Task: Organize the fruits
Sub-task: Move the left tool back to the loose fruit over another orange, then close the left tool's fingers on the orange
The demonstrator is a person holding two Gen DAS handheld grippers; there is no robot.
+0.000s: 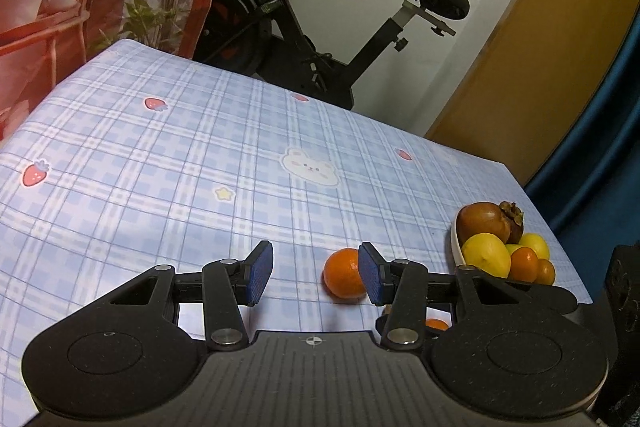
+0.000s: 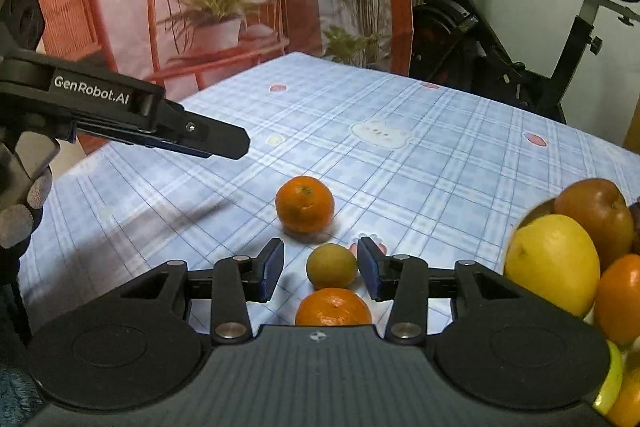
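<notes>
Three loose fruits lying on bench [image 2: 460,163]: two oranges [image 2: 305,203] [image 2: 333,307], one greenish fruit [image 2: 331,265], possibly unripe citrus. Bowl [image 1: 457,247] holding others. Left tool [image 1: 316,273] and right tool [image 2: 320,269] gaping, gripping nothing.

Each camera sits behind its own fingers and looks forward and downward across the table [image 1: 180,147], close above the cloth. The left wrist view faces the far table edge, with the exercise bike [image 1: 320,27] beyond. The right wrist view faces the printed backdrop [image 2: 200,7] and sees the left gripper [image 2: 224,143] side-on. Both views share the tangerine [image 1: 344,273] [image 2: 305,203], the fruit bowl [image 1: 456,243] and the bike.
</notes>
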